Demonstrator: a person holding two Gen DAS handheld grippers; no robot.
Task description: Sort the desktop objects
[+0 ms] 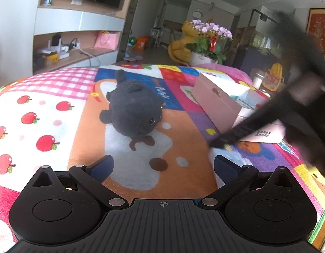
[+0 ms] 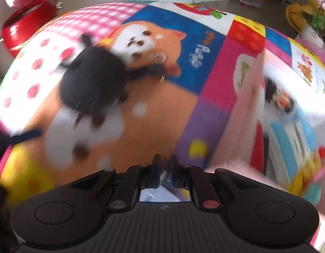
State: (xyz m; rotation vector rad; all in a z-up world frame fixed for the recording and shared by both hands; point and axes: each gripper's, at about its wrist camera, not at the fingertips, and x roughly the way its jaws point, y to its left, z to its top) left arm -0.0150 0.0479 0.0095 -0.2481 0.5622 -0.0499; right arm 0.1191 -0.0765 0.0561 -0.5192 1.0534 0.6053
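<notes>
A black plush toy (image 1: 133, 109) lies on the colourful play mat (image 1: 46, 97), ahead of my left gripper (image 1: 163, 166). That gripper is open, with nothing between its blue pads. An open pink box (image 1: 217, 103) with printed cartons inside sits to the right. My right gripper (image 1: 217, 142) comes in blurred from the right, beside the box. In the right wrist view, the right gripper (image 2: 164, 162) is shut, and a thin clear-wrapped white packet (image 2: 165, 178) shows between its fingers. The plush toy (image 2: 93, 84) and pink box (image 2: 236, 113) are smeared by motion there.
A white carton (image 1: 265, 135) with printed text lies next to the pink box, under the right gripper. Purple potted flowers (image 1: 211, 40) and a yellow plush (image 1: 183, 46) stand beyond the mat's far edge. A red object (image 2: 25, 25) sits off the mat's left side.
</notes>
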